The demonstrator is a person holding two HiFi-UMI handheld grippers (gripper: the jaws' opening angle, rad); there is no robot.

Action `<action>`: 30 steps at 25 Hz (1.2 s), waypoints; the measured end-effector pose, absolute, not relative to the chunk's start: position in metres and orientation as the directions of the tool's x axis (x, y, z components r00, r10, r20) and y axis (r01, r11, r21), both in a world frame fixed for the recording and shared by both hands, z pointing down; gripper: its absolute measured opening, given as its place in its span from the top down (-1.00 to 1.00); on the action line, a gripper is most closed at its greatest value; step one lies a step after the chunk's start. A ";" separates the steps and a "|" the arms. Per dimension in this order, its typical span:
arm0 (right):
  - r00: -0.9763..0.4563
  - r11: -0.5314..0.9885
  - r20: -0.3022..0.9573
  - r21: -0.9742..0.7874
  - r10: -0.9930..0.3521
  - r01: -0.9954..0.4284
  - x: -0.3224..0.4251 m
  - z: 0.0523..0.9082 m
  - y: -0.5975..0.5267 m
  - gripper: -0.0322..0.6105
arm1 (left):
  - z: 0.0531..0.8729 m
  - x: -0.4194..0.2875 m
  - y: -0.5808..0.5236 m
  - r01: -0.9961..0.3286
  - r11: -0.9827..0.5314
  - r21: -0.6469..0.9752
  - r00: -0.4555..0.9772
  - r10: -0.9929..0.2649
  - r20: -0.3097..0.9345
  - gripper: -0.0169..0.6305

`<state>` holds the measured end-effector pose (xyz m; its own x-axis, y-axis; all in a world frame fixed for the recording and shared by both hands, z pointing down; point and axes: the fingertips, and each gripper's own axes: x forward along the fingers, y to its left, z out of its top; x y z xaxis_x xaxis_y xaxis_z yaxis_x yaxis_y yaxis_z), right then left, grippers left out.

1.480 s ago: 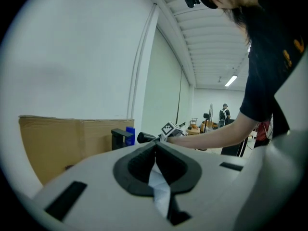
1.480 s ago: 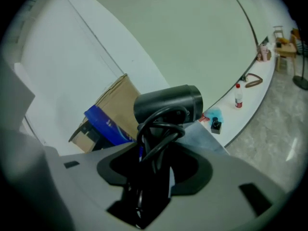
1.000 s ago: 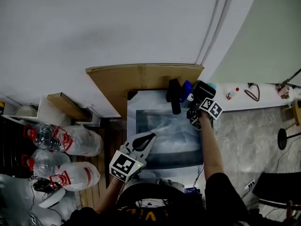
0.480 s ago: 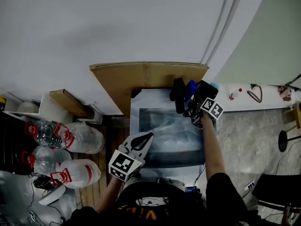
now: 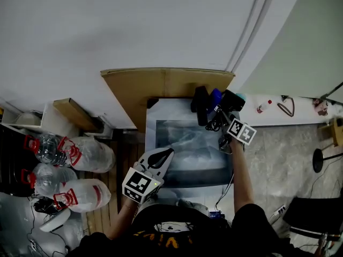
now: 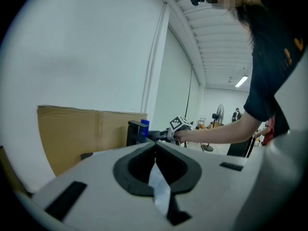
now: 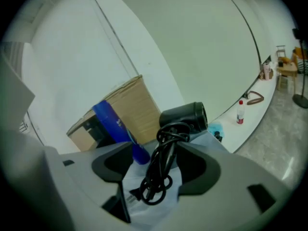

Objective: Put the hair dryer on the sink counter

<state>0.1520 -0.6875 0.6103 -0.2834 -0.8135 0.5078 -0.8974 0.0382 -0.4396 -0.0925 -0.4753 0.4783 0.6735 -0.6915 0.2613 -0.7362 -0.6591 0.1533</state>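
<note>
The black hair dryer [image 5: 231,101] lies at the back right corner of the white sink counter [image 5: 159,113], its coiled black cord [image 5: 216,123] trailing toward me. My right gripper [image 5: 221,125] is just in front of it, jaws opening. In the right gripper view the hair dryer [image 7: 186,119] and cord [image 7: 160,173] sit between the wide jaws of the right gripper [image 7: 161,150], with gaps to both pads. My left gripper [image 5: 171,153] hovers over the sink's near left edge, shut and empty, its tips meeting in the left gripper [image 6: 155,146] view.
A blue bottle [image 5: 214,98] and a black upright object [image 5: 200,106] stand beside the dryer. A cardboard sheet [image 5: 161,84] leans behind the sink. Large water bottles [image 5: 80,157] lie on the floor at left. A white ledge [image 5: 278,114] with a small bottle [image 5: 262,107] runs right.
The right gripper's jaws have opened and it has drawn back toward me; the hair dryer stays on the counter corner. The left gripper has barely moved.
</note>
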 end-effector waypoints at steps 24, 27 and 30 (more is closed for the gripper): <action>-0.645 0.470 0.284 -0.491 -0.709 -0.733 0.112 0.495 -0.424 0.40 | 0.458 -0.014 -0.402 -0.737 -0.654 0.170 0.676 -0.705 0.216 0.92; -0.658 0.495 0.279 -0.474 -0.700 -0.728 0.122 0.490 -0.394 0.43 | 0.453 0.003 -0.386 -0.736 -0.657 0.162 0.676 -0.706 0.209 0.92; -0.670 0.515 0.275 -0.466 -0.689 -0.720 0.133 0.489 -0.365 0.45 | 0.447 0.019 -0.370 -0.740 -0.657 0.146 0.672 -0.712 0.202 0.92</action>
